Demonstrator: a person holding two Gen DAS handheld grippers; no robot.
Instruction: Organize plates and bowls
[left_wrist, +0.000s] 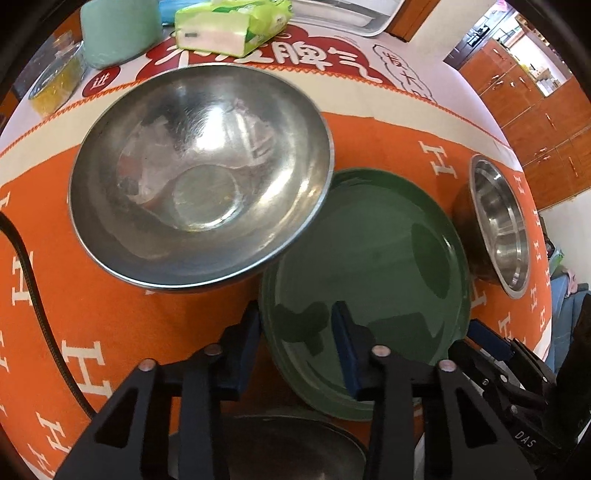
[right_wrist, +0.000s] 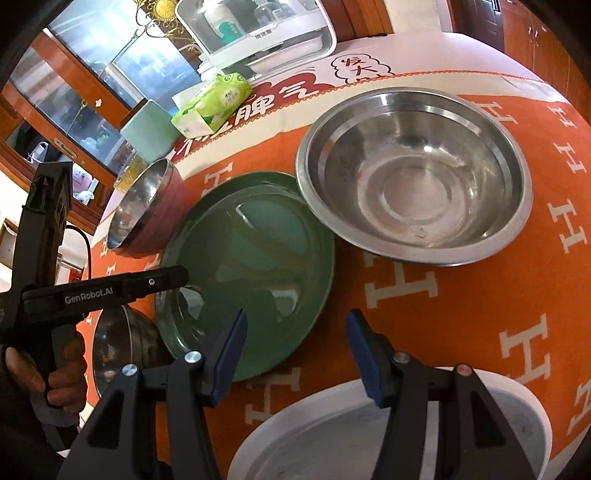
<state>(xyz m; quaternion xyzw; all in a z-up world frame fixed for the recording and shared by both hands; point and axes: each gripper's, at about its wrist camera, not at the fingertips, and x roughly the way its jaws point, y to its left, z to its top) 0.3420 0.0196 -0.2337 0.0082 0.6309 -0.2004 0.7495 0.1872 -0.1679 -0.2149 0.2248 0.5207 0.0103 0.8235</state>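
Left gripper (left_wrist: 297, 350) straddles the green plate (left_wrist: 369, 288) rim, pads apparently not yet pressing; right gripper (right_wrist: 295, 354) hovers half-open, empty. Step: grasping plate. Next, I judge: close firmly, lift clear of the steel bowl (left_wrist: 199, 177).

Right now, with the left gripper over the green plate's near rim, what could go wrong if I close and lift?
1. The left gripper straddles the glossy green plate only at its thin rim, so the plate may slip or tip.
2. The steel bowl appears to overhang the plate's far edge, so lifting could knock it.
3. A second steel bowl sits close on the other side, and a swing might hit it.
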